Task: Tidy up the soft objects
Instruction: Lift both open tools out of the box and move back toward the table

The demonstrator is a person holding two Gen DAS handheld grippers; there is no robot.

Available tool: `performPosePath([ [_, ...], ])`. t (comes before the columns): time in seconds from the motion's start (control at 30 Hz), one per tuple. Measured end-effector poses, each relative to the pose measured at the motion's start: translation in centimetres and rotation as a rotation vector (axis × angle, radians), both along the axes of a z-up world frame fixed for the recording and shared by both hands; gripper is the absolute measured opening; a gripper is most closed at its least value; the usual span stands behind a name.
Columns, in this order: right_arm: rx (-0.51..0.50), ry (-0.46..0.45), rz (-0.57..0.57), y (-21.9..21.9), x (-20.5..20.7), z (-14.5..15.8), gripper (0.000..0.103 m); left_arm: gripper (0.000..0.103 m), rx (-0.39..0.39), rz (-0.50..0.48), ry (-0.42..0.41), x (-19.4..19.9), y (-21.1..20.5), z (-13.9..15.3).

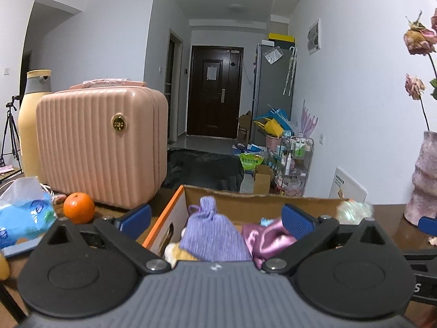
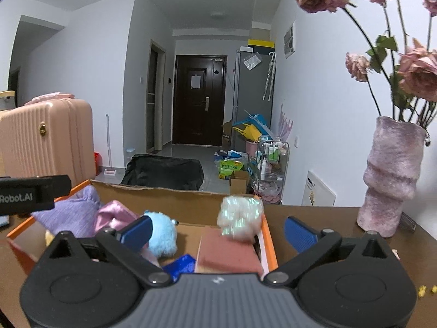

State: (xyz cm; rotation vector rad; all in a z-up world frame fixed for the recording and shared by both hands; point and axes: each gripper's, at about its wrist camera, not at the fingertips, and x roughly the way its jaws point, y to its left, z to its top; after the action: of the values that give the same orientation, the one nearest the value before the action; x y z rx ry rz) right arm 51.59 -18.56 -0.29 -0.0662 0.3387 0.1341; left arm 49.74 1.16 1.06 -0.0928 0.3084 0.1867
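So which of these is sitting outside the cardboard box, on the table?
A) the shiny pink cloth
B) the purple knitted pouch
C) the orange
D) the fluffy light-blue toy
C: the orange rests on the table in front of the pink suitcase, left of the cardboard box, while the blue toy, purple pouch and pink cloth all lie inside the box.

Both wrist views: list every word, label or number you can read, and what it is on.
"Robot.AI": black body of the left tongs, at the right wrist view's left edge; its start is cut off.
"S": black part at the left wrist view's right edge.
Green bag, white board, gold badge on the pink suitcase: print too small to read.
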Motion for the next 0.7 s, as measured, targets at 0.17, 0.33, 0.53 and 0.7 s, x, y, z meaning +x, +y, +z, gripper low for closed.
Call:
performPosePath([
  [0.17,0.000,-0.007,0.001,-0.6,-2.9,-0.1,0.103,0.103,-0.002,-0.007,0.017,-2.3,-0.5,-0.5],
  [0.33,-0.005,-0.003,0.002,-1.2,-5.5,-0.3,0.103,0.103,-0.001,-0.013,0.030,-4.6,-1.1,-0.9],
  [0.53,-0.008,0.003,-0.001,-1.9,-8.1,-0.5,0.103,0.103,-0.002,-0.021,0.047,-7.0,-1.5,-1.3],
  [0.7,-0.020,0.008,0.000,-2.3,-10.1,-1.0,0.103,0.103,0.003,-0.033,0.067,-8.8,-1.8,-1.9],
])
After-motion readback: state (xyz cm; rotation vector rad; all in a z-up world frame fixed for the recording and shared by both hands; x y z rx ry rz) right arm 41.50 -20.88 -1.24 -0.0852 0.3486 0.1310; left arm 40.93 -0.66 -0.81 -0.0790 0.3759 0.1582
